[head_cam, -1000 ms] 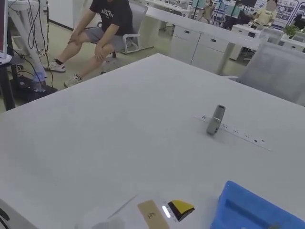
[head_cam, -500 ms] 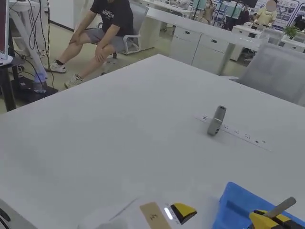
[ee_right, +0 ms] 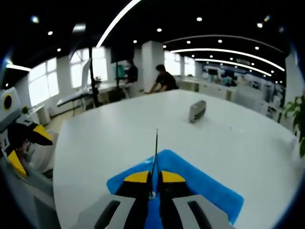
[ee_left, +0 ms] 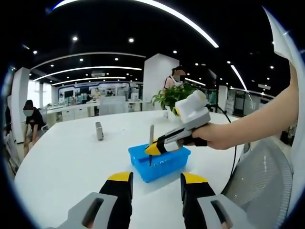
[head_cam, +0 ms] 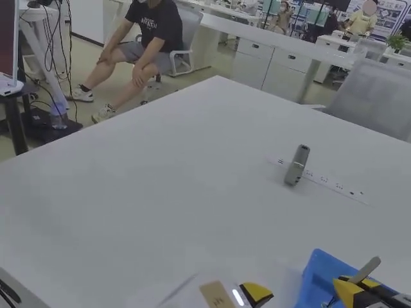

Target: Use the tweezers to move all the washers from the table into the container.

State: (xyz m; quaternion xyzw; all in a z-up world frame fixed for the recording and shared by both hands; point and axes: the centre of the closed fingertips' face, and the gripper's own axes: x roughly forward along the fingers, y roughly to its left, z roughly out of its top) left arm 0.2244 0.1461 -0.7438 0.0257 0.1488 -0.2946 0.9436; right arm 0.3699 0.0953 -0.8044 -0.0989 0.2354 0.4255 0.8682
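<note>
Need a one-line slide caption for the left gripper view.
Right tongs hold tweezers pointing down into the blue container on the white table; left tongs open in foreground.

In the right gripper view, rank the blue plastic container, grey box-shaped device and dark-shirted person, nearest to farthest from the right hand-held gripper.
1. Blue plastic container, under the jaws.
2. Grey box-shaped device, ahead, slightly right.
3. Dark-shirted person, far end of white table.

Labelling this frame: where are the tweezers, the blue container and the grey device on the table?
tweezers (ee_left: 151, 134): left gripper view, on the upper shaft.
blue container (ee_left: 164, 168): left gripper view, on the near side wall.
grey device (head_cam: 296, 165): head view, on the middle of its body.
</note>
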